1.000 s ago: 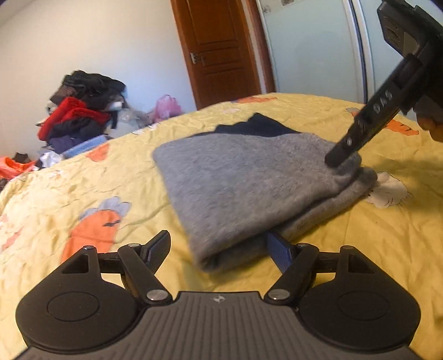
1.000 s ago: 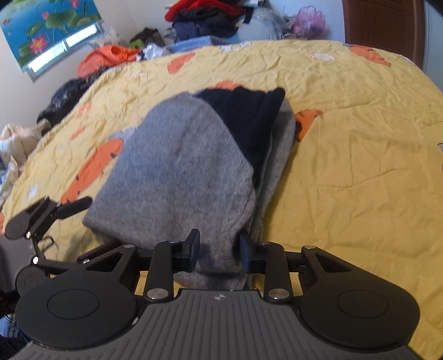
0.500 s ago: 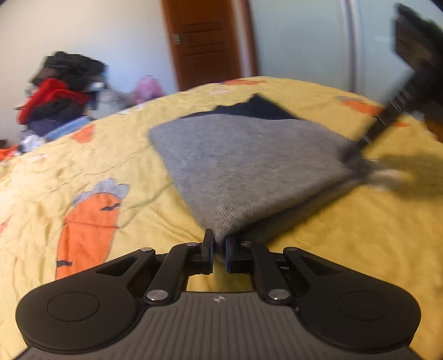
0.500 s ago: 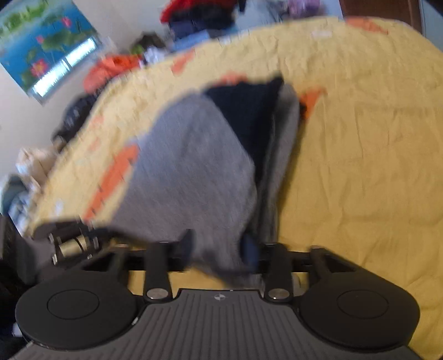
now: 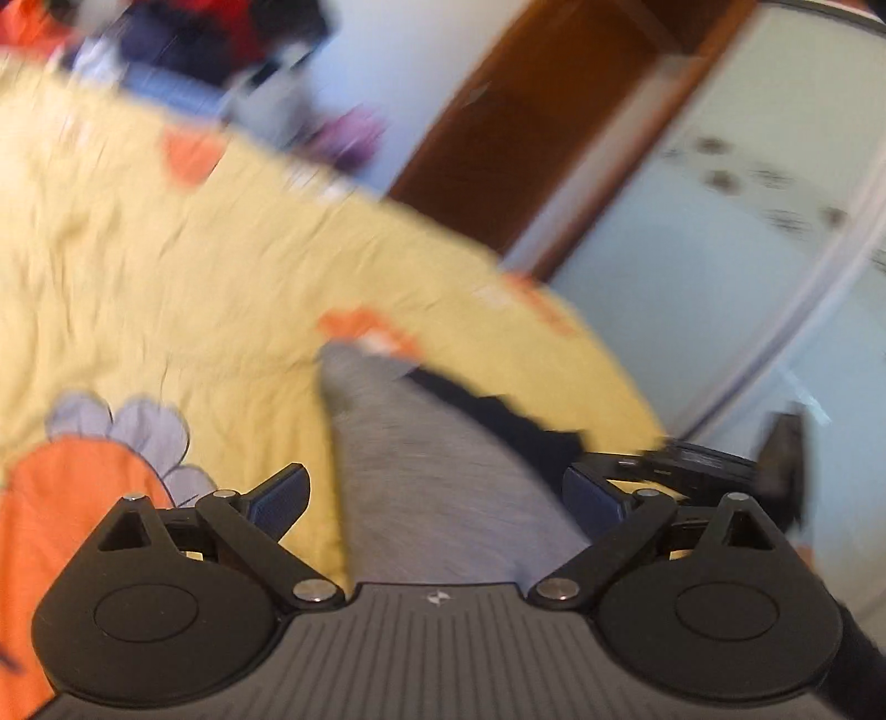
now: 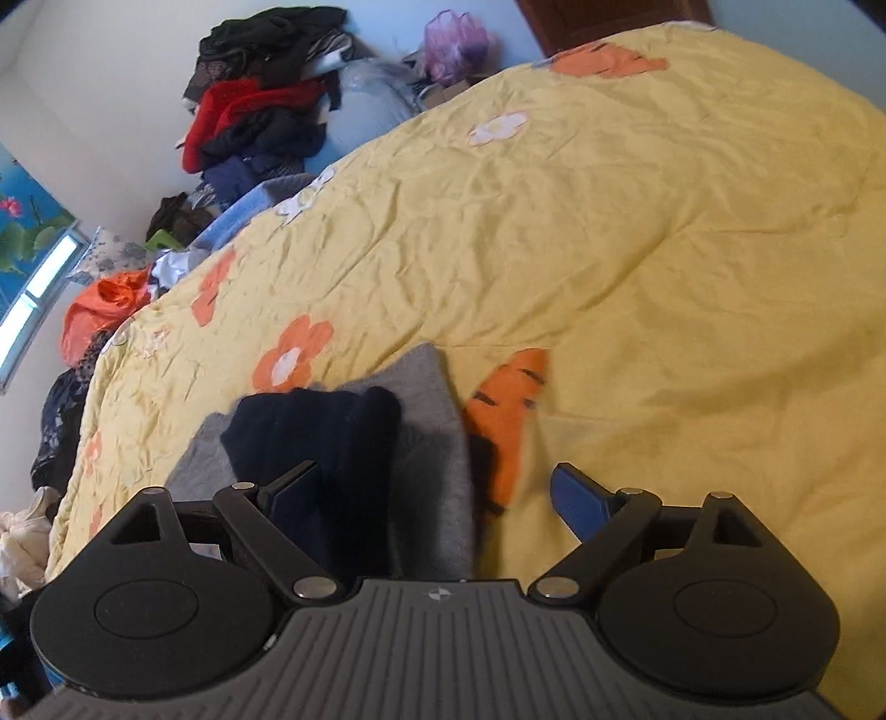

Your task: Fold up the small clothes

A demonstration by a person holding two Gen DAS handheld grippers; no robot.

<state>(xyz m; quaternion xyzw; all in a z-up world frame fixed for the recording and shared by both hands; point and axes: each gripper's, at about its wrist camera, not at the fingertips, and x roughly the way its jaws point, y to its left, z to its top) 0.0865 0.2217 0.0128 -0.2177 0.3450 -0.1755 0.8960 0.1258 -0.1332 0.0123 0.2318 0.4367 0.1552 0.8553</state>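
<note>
No readable text anywhere. Only mark: a small pale round emblem, no letters, on the ribbed grey body of the left gripper (image 5: 437, 495) and same on the right gripper (image 6: 434, 493). Dark bits on the other gripper, seen at right edge of left view, too blurred to read.

Left wrist view: wholly motion-blurred; clothes pile (image 5: 183, 33) smeared and cut by the top edge; door (image 5: 531, 127) without detail. Grey garment (image 5: 421, 471): near end hidden behind gripper body. Right wrist view: dark garment (image 6: 321, 437) partly hidden behind a finger; wall picture (image 6: 22, 221) cut off at left.
</note>
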